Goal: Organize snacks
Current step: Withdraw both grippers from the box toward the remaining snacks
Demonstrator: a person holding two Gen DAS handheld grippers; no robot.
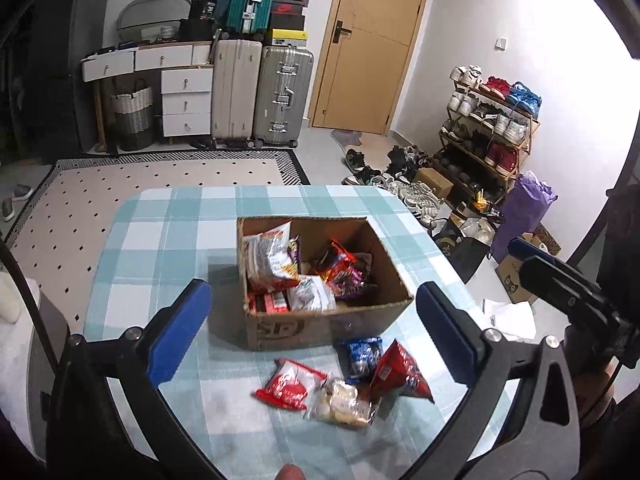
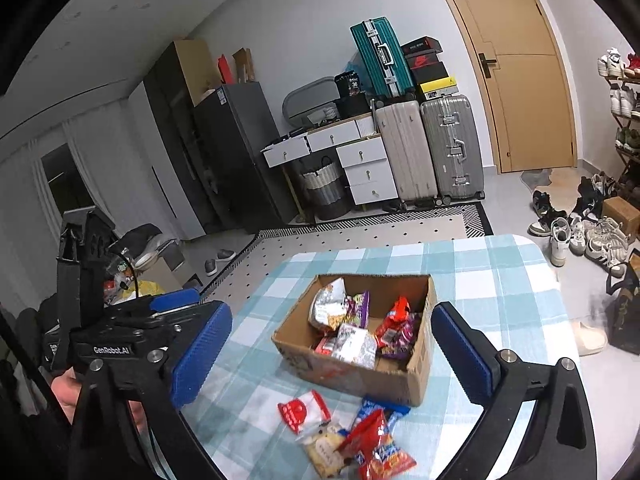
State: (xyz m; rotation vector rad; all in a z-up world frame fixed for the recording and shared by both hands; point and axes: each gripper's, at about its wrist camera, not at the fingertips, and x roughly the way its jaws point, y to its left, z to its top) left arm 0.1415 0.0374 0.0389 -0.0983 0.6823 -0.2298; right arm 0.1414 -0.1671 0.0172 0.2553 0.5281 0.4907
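Note:
An open cardboard box (image 1: 328, 320) (image 2: 360, 376) stands mid-table on the blue checked cloth (image 1: 180, 232), holding several snack packets. On the near side of it lie loose snacks: a red-and-white packet (image 1: 290, 384) (image 2: 304, 410), a blue packet (image 1: 362, 354), a red chip bag (image 1: 398, 372) (image 2: 374, 446) and a clear biscuit pack (image 1: 344, 404) (image 2: 322, 446). My left gripper (image 1: 312, 292) hangs open above the box's near side with nothing between its pads. My right gripper (image 2: 331, 312) is open and empty too, level with the box.
Past the table's far edge lie a dotted rug (image 1: 140, 184), suitcases (image 1: 280, 96), white drawers (image 1: 186, 100) and a wooden door (image 1: 368, 40). A shoe rack (image 1: 492, 128), loose shoes and bags (image 1: 524, 212) crowd the floor to the right.

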